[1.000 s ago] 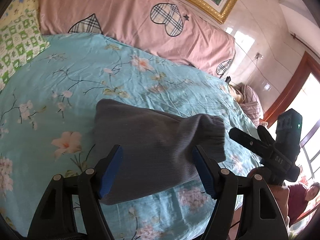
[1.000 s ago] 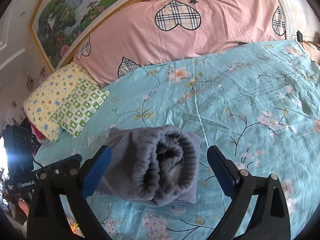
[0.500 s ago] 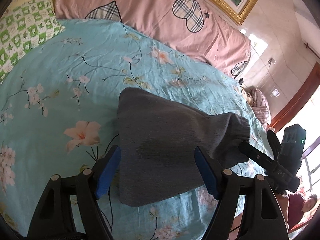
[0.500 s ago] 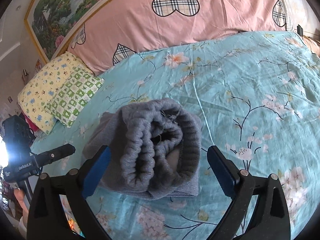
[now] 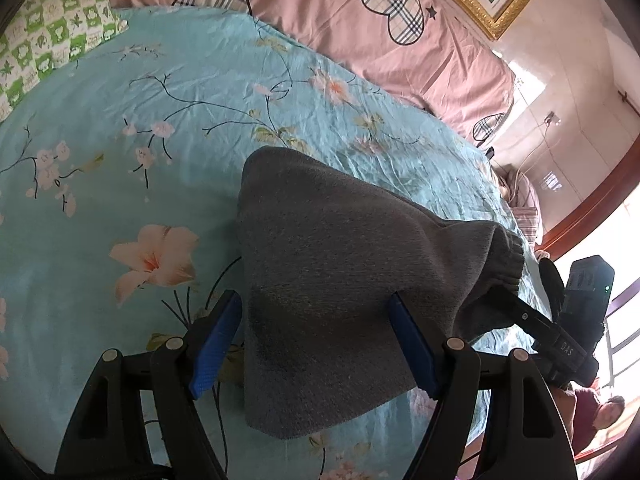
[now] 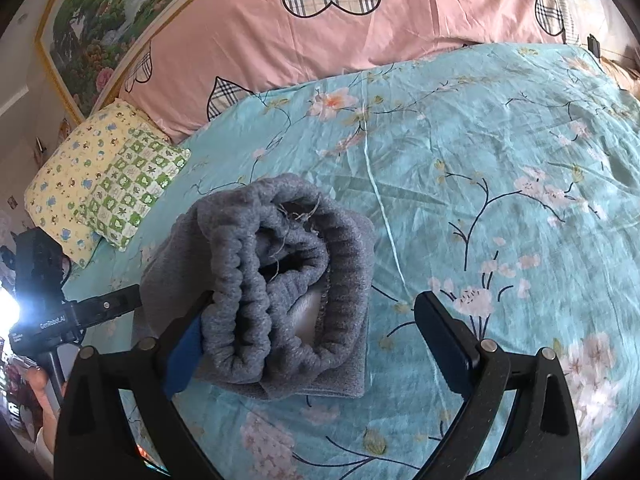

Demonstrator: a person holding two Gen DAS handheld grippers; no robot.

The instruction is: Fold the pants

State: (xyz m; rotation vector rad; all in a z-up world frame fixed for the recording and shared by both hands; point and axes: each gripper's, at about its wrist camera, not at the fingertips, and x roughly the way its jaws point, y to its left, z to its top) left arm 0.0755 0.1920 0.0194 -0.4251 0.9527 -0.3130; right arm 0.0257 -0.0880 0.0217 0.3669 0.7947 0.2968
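mostly done, by the look of it: one bed (image 6: 500, 168) under a teal floral sheet carries one pair of grey pants (image 5: 340, 280), already gathered into a thick, compact bundle near its front edge. what seems left is flattening or one last tuck, since the elastic waistband (image 6: 240, 292) bulges open on top rather than lying flat (a judgement, not a certainty). one long pink pillow (image 6: 340, 28) lies along the headboard, with two small patterned pillows (image 6: 108, 184) at the corner. two grippers are in play: the left gripper (image 5: 312, 344) has its jaws released, spread either side of the bundle; the right gripper (image 6: 312, 344) likewise stands wide, one finger touching the waistband without pinching it.
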